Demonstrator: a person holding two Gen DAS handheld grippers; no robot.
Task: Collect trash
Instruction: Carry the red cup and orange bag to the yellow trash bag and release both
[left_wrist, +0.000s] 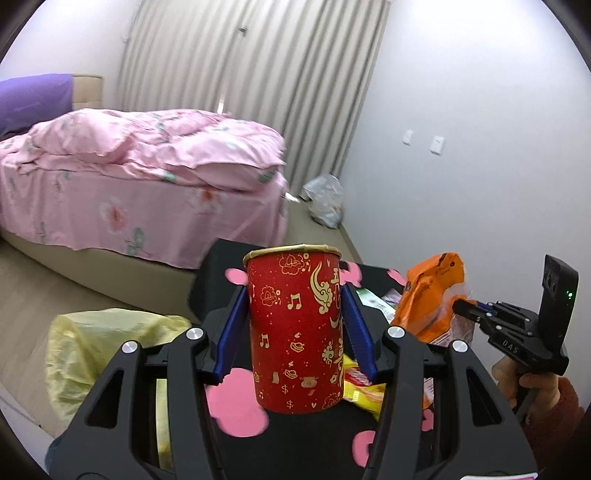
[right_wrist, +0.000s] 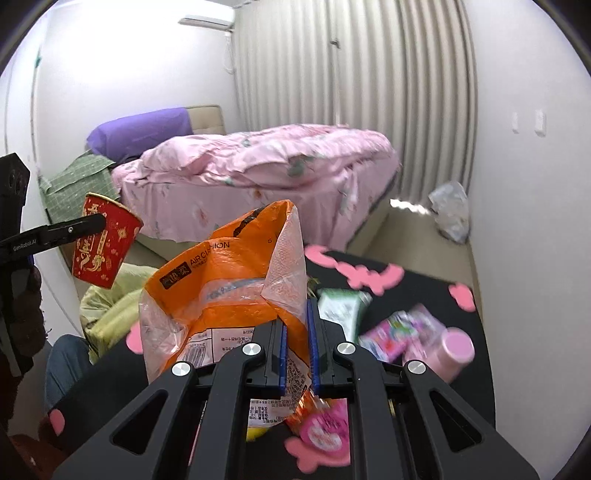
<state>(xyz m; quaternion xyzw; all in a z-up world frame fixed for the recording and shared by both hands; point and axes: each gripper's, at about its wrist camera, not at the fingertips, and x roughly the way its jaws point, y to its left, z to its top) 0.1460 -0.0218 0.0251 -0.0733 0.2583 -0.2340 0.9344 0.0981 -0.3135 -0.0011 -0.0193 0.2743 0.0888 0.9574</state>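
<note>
My left claw (left_wrist: 295, 325) is closed to about a cup's width, its two blue pads pressed against opposite sides of a red paper cup (left_wrist: 294, 328) printed with gold clouds and music notes. The cup stands upright between the pads and is lifted above the bench (left_wrist: 243, 439), a black surface patterned with pink blobs. From the right wrist view the same cup (right_wrist: 104, 242) appears tilted and hanging in the air at the left, over a pale yellow bag (right_wrist: 110, 310) that sits just beside the bench. My right claw (right_wrist: 298, 350) is nearly closed, with only a narrow gap between its blue pads, and it pinches the lower edge of an orange plastic package (right_wrist: 229, 280) with clear panels and the words "AIR CUSHION" printed on it. The package rises upright from the claw, above the bench. More litter lies on the bench to the right: a green and white packet (right_wrist: 341, 308), a pink and purple wrapper (right_wrist: 400, 330) and a pink tub (right_wrist: 448, 352), all blurred. A bed (left_wrist: 147, 173) with pink floral bedding stands behind, and a crumpled clear bag (left_wrist: 325, 199) lies on the floor near the curtain (left_wrist: 258, 85).
</note>
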